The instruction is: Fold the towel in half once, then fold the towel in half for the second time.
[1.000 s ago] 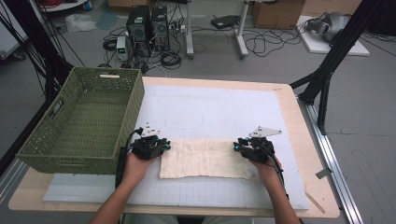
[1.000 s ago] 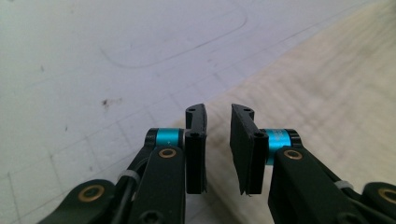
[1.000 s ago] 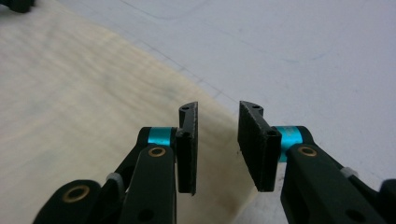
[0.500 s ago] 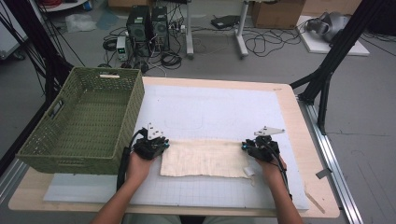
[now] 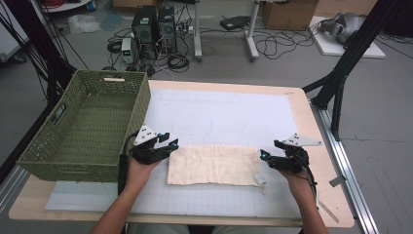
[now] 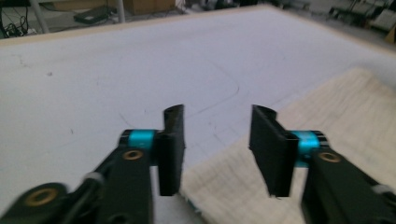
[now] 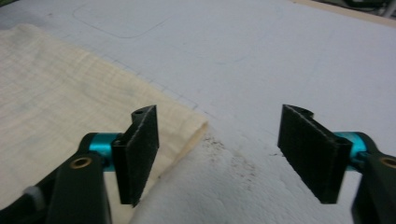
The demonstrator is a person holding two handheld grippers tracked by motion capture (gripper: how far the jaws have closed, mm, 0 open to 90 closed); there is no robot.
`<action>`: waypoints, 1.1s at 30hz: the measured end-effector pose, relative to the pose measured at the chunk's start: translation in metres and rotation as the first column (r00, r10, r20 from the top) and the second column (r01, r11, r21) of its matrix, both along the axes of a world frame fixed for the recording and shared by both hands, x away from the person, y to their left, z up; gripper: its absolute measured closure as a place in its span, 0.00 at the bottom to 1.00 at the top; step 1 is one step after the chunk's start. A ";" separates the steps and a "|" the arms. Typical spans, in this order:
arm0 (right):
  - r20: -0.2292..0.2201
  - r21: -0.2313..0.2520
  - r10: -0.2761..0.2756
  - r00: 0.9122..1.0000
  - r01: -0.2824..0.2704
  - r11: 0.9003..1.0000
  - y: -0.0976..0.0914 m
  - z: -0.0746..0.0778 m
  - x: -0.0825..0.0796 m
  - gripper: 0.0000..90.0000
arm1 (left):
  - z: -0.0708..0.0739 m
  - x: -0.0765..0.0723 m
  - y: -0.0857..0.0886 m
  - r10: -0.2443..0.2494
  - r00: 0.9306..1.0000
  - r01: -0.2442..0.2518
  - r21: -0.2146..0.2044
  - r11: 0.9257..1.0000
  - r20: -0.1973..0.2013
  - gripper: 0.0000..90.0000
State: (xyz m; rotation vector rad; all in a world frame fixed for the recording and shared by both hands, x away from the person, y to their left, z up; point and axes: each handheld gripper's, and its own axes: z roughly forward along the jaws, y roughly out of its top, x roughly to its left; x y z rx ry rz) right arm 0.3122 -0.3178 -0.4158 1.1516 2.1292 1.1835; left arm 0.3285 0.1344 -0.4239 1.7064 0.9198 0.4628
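Jaws apart on both grippers, and both pairs have just been opening. Left gripper (image 5: 168, 145) sits at the left short end of the folded cream cloth (image 5: 214, 165); in the left gripper view (image 6: 216, 149) the cloth's corner lies on the mat below the gap between the jaws, pads not pressing on it. Right gripper (image 5: 263, 158) is at the cloth's right end; in the right gripper view (image 7: 217, 156) the cloth's (image 7: 70, 116) edge runs under the one jaw and the rest of the gap is over bare mat, nothing clamped. Cloth lies flat as a long rectangle on the white gridded mat (image 5: 219, 114), near the front edge of the desk (image 5: 302, 112), roughly mid-width, long side parallel to that edge. A small flap or tag of the cloth pokes out at its front right corner, just by the right gripper. Green woven basket (image 5: 53, 146) stands on the left edge of the desk, overhanging it, with the left gripper just beside its front right corner; touching or not, can't tell. Both hands come in from the front edge, one behind each gripper.
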 end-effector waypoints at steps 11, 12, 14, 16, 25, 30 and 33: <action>0.082 0.005 0.008 0.997 -0.008 1.000 0.001 0.024 -0.016 0.12 | 0.017 -0.003 -0.001 -0.057 0.998 0.060 -0.124 0.990 0.032 0.24; 0.096 0.001 0.016 0.995 -0.016 1.000 0.002 0.025 -0.017 0.12 | 0.016 -0.002 -0.002 -0.059 0.998 0.062 -0.119 0.991 0.024 0.24; 0.109 -0.005 0.025 0.994 -0.024 1.000 0.004 0.027 -0.019 0.12 | 0.015 -0.002 -0.005 -0.064 0.998 0.066 -0.092 0.994 0.018 0.24; 0.108 -0.009 0.029 0.994 -0.028 1.000 0.006 0.026 -0.019 0.12 | 0.015 -0.003 -0.007 -0.067 0.998 0.069 -0.079 0.995 0.020 0.24; 0.081 -0.016 0.036 0.996 -0.034 0.999 0.006 0.018 -0.014 0.12 | 0.016 -0.003 -0.008 -0.074 0.997 0.074 -0.067 0.995 0.009 0.24; 0.067 -0.015 0.034 0.997 -0.033 0.999 0.005 0.016 -0.011 0.12 | 0.015 -0.002 -0.010 -0.076 0.997 0.075 -0.069 0.995 -0.019 0.24; 0.055 -0.005 0.033 0.998 -0.033 0.999 0.004 0.015 -0.010 0.12 | 0.015 -0.002 -0.009 -0.069 0.997 0.068 -0.054 0.996 -0.020 0.24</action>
